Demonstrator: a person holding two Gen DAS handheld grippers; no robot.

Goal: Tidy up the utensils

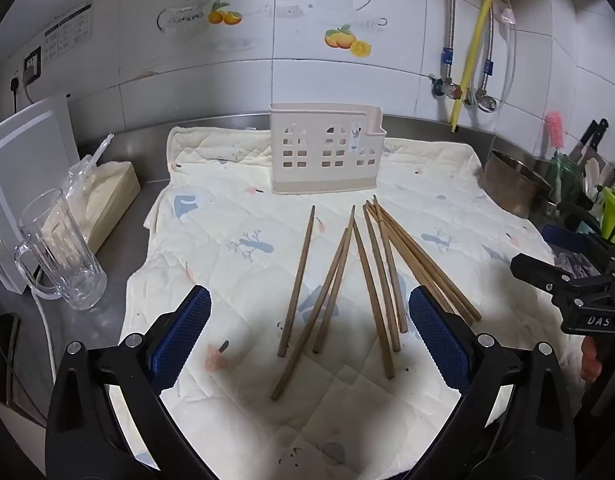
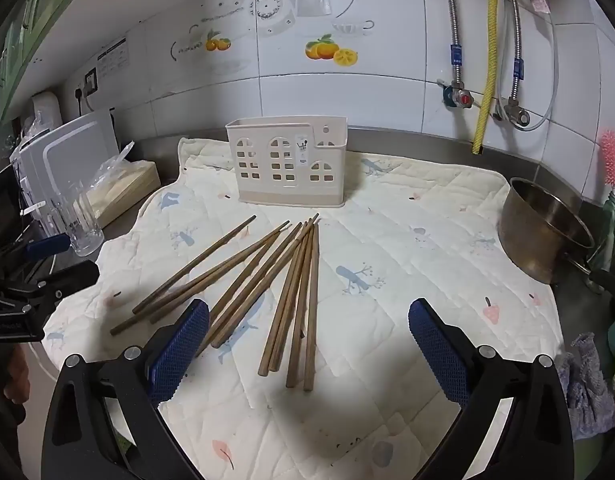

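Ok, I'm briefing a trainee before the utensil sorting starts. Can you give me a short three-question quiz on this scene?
1. True or false: the brown wooden chopsticks already stand in the beige plastic utensil holder.
2. What do the chopsticks lie on?
3. The left gripper and right gripper are: A) open, B) shut.

Key: 1 false; 2 the cream quilted cloth; 3 A.

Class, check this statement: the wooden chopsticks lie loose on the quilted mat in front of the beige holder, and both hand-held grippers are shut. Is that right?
Not quite. The chopsticks do lie on the mat before the holder, but each wrist view shows its own gripper open: left hand-held gripper, right hand-held gripper.
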